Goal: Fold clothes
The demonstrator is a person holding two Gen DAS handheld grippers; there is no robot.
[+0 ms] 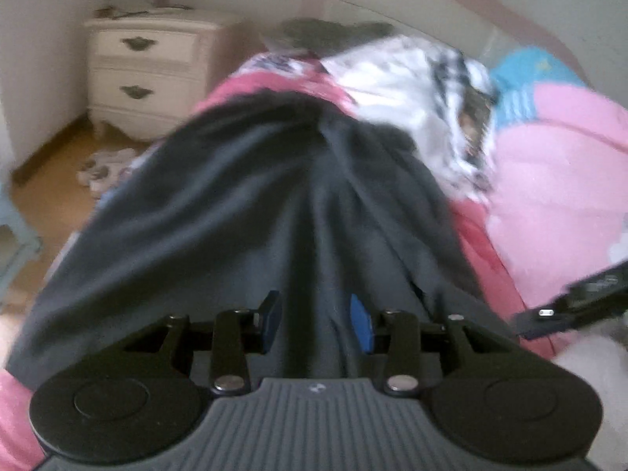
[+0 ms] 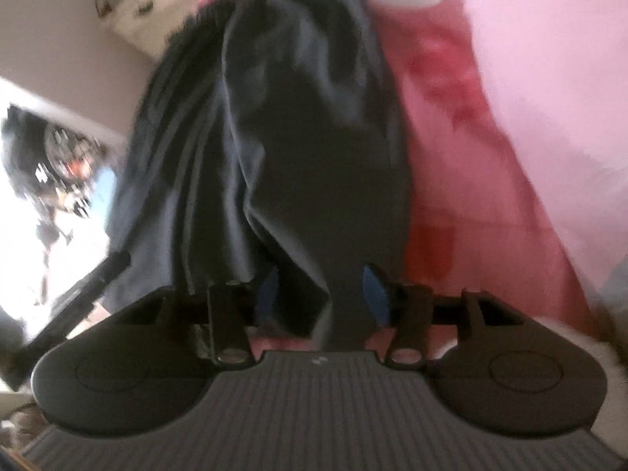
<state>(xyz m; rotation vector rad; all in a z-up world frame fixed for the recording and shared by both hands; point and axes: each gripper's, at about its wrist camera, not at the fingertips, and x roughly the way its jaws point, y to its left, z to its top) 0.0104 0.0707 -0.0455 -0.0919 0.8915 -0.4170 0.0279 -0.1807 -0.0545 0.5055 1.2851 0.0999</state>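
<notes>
A dark navy garment (image 1: 251, 204) stretches from both grippers across a pink-covered bed. My left gripper (image 1: 316, 322) is shut on a bunched edge of it, the cloth pinched between the blue pads. My right gripper (image 2: 320, 298) is shut on another part of the same garment (image 2: 298, 125), which hangs taut in folds ahead of it. The right gripper also shows at the right edge of the left wrist view (image 1: 573, 306). The left gripper shows at the lower left of the right wrist view (image 2: 74, 302). Both views are blurred by motion.
The bed has a pink and red cover (image 1: 557, 180). A white checked cloth (image 1: 424, 94) and a blue item (image 1: 526, 74) lie beyond the garment. A cream nightstand (image 1: 145, 74) stands by the wall, with slippers (image 1: 102, 168) on the wood floor.
</notes>
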